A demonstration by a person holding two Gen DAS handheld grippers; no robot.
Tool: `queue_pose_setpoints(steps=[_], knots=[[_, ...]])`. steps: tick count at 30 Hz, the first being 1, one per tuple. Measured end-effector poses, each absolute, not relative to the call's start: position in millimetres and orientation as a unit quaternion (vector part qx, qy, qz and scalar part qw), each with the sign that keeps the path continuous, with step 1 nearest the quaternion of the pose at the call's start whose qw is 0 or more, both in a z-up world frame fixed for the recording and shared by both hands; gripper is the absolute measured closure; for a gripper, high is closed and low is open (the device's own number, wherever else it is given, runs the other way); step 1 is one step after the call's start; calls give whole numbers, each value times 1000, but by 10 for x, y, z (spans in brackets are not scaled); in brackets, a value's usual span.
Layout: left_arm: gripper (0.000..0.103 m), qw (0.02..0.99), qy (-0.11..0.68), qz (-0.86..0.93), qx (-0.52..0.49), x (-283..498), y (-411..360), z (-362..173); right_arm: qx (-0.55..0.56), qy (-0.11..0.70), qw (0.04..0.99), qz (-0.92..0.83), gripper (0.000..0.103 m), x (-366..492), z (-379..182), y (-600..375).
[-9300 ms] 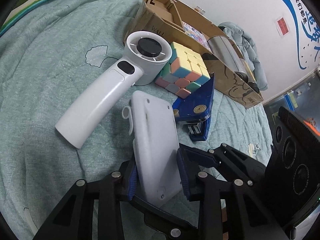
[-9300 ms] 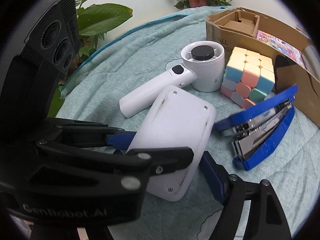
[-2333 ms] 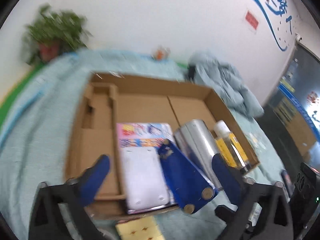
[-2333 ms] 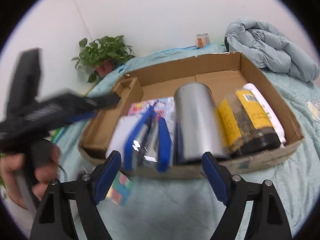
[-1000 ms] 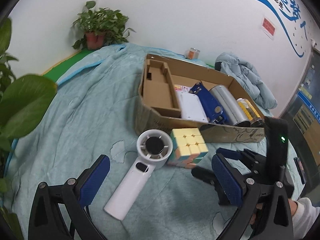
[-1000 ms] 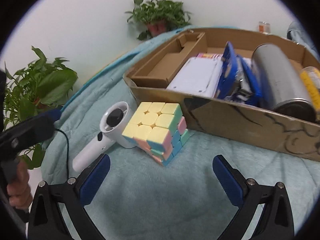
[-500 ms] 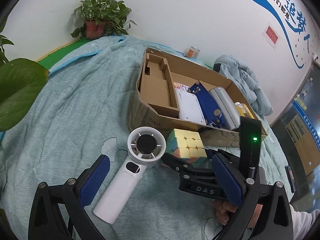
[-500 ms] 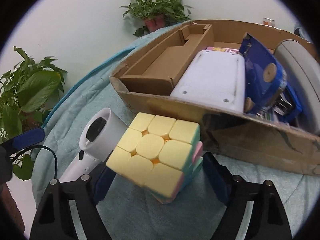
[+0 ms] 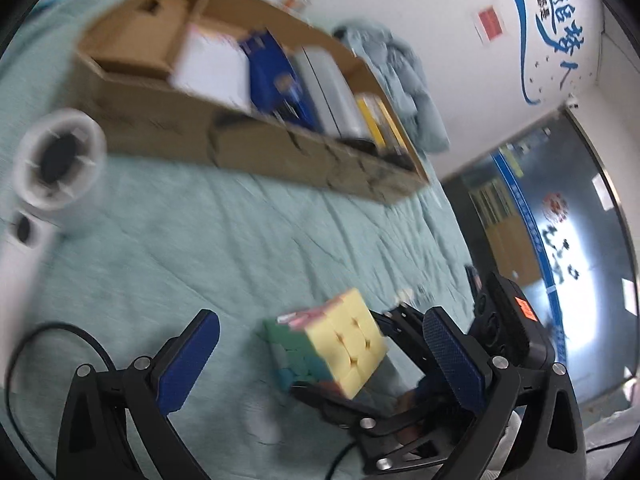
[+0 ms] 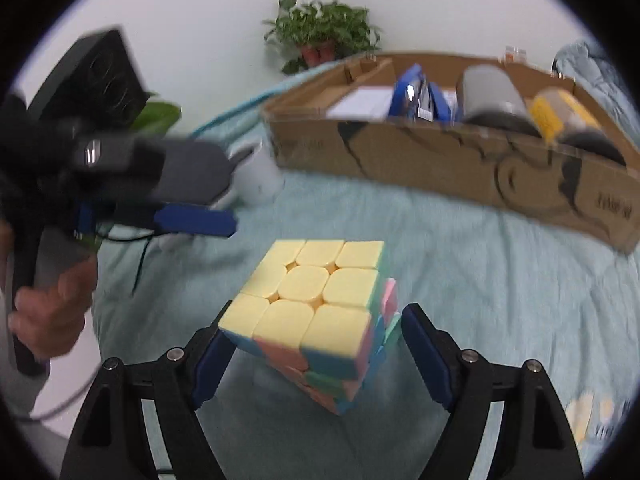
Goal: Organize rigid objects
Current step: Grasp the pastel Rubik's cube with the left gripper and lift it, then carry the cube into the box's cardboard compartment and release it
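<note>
Where walled, cardboard box [image 10: 460,168] with stapler [image 10: 416,96]

Motion is blurring the cardboard box [image 9: 248,136] and its contents; the left frame edge is cutting off the white handheld fan [image 9: 48,184]. The puzzle cube [image 10: 316,320] is hiding its contact with the blue pads [image 10: 420,356].

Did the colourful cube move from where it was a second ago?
Yes. The cube sat right beside the cardboard box and the white fan; now it sits between the right gripper's pads, away from the box, toward the camera.
</note>
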State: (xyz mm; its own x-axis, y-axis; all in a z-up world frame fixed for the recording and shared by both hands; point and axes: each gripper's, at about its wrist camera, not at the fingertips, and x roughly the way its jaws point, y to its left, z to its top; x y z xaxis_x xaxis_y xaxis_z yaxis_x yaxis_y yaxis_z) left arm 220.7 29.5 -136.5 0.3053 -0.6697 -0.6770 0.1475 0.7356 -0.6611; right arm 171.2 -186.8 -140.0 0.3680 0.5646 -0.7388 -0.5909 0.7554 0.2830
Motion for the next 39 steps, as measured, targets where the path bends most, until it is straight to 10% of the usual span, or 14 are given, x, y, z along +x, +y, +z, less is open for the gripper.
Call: queue_pose_setpoints(steps=[11, 16, 39], knots=[[27, 707, 606, -249, -266, 2222, -94, -1789, -3, 471, 836, 283, 23, 1494, -1467, -1939], [28, 707, 606, -246, -270, 2292, -198, -1804, -1, 471, 841, 267, 43, 1521, -1485, -1927], [39, 780, 505, -262, -261, 2598, -26, -857, -47, 343, 912, 221, 44, 1902, -831, -1645]])
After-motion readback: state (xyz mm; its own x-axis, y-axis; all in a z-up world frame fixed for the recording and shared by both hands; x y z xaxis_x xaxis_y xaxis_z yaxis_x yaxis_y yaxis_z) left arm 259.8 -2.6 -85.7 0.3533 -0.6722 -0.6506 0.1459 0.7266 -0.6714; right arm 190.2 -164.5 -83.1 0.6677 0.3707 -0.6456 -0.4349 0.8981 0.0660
